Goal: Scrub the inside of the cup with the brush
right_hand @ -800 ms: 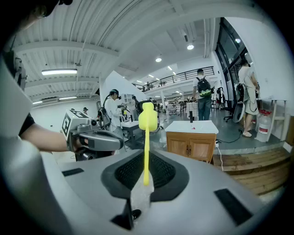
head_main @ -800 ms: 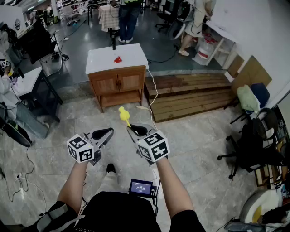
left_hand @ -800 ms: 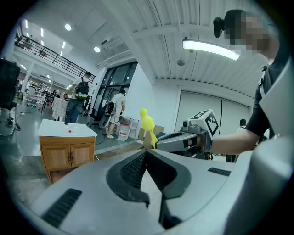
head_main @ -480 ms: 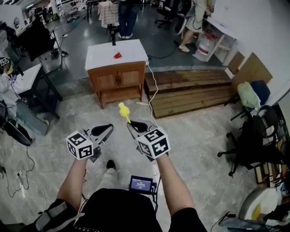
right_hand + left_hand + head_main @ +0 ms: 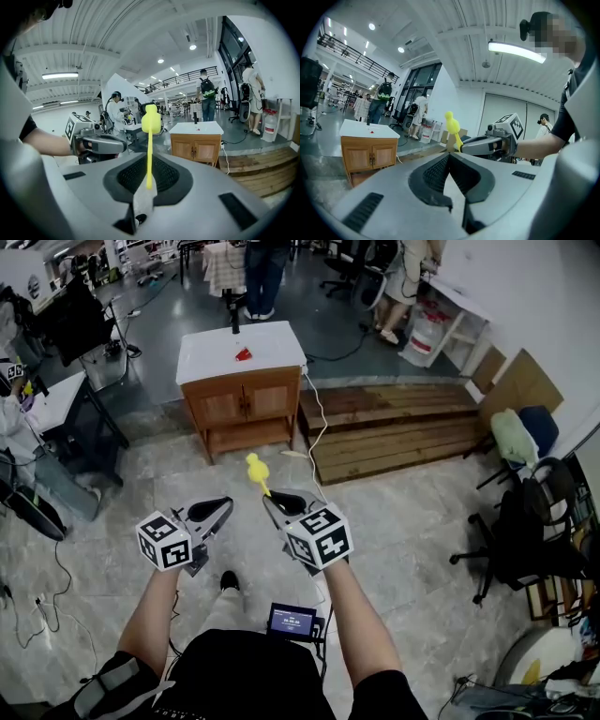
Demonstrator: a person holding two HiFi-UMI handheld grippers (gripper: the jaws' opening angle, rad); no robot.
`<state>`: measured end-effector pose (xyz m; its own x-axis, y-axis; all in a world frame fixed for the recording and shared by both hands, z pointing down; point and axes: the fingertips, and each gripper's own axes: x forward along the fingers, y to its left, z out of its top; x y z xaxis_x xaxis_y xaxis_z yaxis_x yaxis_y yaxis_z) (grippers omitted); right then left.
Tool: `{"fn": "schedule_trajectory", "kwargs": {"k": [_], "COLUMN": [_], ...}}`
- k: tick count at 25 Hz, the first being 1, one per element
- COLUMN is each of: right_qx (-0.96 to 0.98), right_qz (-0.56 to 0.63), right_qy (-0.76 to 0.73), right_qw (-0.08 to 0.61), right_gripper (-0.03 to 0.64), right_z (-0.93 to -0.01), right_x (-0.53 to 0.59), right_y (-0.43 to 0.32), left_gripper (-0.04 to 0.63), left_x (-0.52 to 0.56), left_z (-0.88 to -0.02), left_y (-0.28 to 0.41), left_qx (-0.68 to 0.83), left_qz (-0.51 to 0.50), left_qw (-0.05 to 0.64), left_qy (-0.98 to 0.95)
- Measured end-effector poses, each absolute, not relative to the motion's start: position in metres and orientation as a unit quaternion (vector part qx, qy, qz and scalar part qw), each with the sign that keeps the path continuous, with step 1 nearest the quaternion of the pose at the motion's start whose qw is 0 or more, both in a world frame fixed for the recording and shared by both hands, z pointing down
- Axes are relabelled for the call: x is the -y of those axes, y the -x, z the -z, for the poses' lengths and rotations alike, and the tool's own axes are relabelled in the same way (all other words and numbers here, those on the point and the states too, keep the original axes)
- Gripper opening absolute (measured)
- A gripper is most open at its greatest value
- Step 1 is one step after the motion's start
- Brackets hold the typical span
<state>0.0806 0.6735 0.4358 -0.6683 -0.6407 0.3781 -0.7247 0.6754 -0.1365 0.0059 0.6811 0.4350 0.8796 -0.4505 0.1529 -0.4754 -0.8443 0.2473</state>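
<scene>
Right claw (image 5: 149, 185) is clamped on the thin handle of the yellow brush (image 5: 151, 123); the brush head projects up and forward beyond the claw tips. Left claw (image 5: 449, 157) is fully closed with nothing in it, just beside my right one. Both hang above the floor (image 5: 403, 521), well apart from the white-topped desk (image 5: 272, 357) ahead.

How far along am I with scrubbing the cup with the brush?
Done: the yellow brush is clamped in the right gripper. In hand: nothing else; the left gripper is shut and empty. Left: reaching the wooden cabinet ahead, where a dark upright thing, possibly the cup, stands, then taking it and scrubbing inside.
</scene>
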Motion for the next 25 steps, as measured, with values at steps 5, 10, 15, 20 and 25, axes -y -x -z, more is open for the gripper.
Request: {"fn": "schedule_trajectory", "kwargs": {"k": [5,10,15,20,25], "right_qx": [0.903,0.902,0.901,0.897,0.889], "right_qz": [-0.136,-0.139,-0.146,-0.155,-0.165], "right_qy": [-0.377,-0.378,-0.379,-0.386,-0.395], "right_qw": [0.155,0.153,0.150,0.153,0.162], "right_gripper": [0.037,0.037,0.037,0.038,0.037], "right_z": [-0.438,-0.439,-0.445,-0.451,-0.455], "right_x": [-0.675,-0.674,-0.667,-0.653,-0.626], "right_y": [-0.079,-0.083,-0.087,-0.089,-0.096], "left_gripper": [0.003,0.003,0.003,0.003,0.003], "left_x": [-0.682,-0.682,-0.678,-0.660,-0.627], "left_z": [-0.438,-0.438,-0.444,-0.449,-0.454], "left_y": [-0.004,-0.005,-0.006,-0.003,-0.003], "left_qx": [0.242,0.242,0.237,0.228,0.224], "left_qz": [-0.045,-0.046,-0.054,-0.052,-0.052], "left_qw": [0.140,0.139,0.144,0.156,0.166], "left_qy": [-0.959,-0.959,-0.959,-0.960,-0.959]}}
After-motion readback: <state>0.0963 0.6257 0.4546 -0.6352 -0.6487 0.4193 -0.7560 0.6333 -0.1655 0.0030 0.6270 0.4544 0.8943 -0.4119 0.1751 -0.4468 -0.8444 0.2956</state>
